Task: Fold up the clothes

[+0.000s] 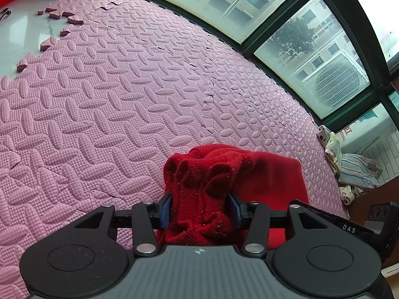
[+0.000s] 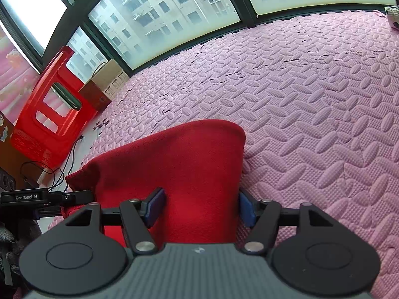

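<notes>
A red knitted garment (image 1: 261,169) lies bunched on the pink foam mat (image 1: 124,87). In the left wrist view its ribbed, gathered edge fills the gap of my left gripper (image 1: 200,206), and both blue pads (image 1: 166,209) press into the knit. In the right wrist view a smooth folded panel of the same red garment (image 2: 174,154) stands up from the mat (image 2: 311,124). It runs between the blue pads (image 2: 155,206) of my right gripper (image 2: 200,208), which touch it on both sides. The cloth under both grippers is hidden by their bodies.
A dark-framed window wall (image 1: 311,57) borders the mat at the back. A pile of striped and pale clothes (image 1: 354,169) lies by the mat's right edge. A red plastic stool (image 2: 49,114), a cardboard box (image 2: 99,87) and black cables (image 2: 62,169) sit off the mat's left side.
</notes>
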`<state>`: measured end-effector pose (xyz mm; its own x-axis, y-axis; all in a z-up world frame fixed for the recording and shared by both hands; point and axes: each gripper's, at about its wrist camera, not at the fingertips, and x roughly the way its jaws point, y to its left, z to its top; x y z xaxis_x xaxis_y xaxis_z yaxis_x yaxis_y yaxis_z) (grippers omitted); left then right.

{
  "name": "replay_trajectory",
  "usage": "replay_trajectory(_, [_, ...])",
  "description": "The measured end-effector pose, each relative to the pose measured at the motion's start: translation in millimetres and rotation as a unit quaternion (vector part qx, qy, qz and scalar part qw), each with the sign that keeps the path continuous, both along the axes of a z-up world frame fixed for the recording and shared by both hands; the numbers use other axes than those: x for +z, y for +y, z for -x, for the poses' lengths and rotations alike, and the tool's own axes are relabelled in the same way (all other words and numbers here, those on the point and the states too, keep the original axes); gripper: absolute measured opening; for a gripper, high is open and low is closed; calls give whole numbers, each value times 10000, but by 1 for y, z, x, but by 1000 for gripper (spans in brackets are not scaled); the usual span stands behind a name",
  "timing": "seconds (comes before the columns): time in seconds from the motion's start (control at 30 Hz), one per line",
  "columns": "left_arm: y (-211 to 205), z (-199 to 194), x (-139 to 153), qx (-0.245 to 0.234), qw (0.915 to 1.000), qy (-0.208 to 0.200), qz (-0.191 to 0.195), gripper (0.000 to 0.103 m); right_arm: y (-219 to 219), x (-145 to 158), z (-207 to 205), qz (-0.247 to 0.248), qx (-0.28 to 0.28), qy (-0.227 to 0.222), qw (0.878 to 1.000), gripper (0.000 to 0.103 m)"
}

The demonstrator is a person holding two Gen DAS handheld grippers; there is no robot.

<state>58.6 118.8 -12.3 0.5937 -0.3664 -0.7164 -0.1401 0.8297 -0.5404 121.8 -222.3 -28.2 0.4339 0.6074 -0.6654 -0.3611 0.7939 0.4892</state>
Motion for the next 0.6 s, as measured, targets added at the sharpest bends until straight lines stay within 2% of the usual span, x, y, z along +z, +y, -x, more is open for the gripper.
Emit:
replay_trajectory(0.13, [-1, 2, 0, 8, 10000, -79, -12, 44, 1, 0, 0, 12, 29, -40, 10000, 65])
replay_trajectory(0.47, [-5, 8, 9, 71, 9995, -307, -68, 28, -1, 9, 6, -131, -92, -134, 9998, 38])
replay_trajectory(0.6, [-8, 7, 18, -36, 9991, -415, -64, 24, -4, 16, 8, -180, -180, -204, 9995, 32])
